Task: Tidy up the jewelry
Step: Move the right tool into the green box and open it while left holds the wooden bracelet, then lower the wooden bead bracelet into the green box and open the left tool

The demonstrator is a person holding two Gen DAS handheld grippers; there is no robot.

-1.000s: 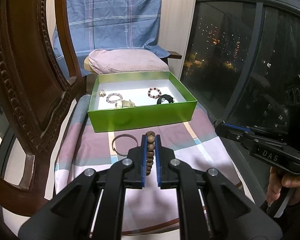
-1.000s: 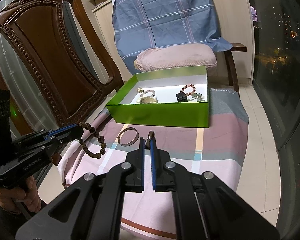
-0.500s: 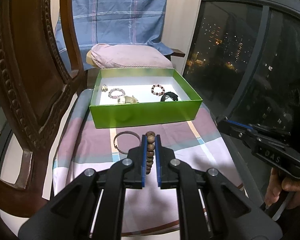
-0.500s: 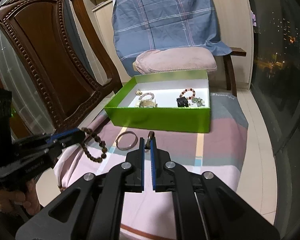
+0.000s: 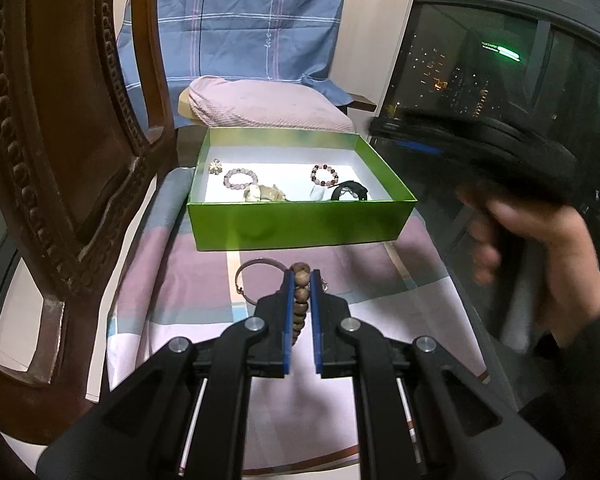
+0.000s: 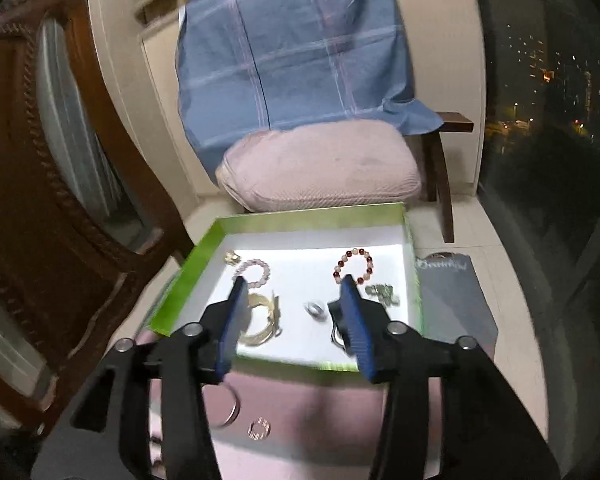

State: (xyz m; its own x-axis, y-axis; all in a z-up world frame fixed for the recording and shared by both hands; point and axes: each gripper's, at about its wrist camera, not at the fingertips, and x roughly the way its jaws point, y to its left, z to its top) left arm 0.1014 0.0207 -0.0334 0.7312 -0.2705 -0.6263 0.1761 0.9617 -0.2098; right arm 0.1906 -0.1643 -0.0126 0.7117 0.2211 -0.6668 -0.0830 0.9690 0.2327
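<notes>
Left hand-held gripper (image 5: pixel 301 280) clamps the wooden bead bracelet (image 5: pixel 300 296) for boxing; right hand-held gripper (image 6: pixel 294 308), jaws opening and empty, hovers over the green box (image 6: pixel 172 300).

"love" script on blue checked cloth (image 5: pixel 236 20); nothing else legible.

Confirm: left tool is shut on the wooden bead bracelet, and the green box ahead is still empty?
Not quite. The left tool is shut on the wooden bead bracelet, but the green box is not empty: the left wrist view shows bead bracelets and other pieces already lying inside it.
</notes>
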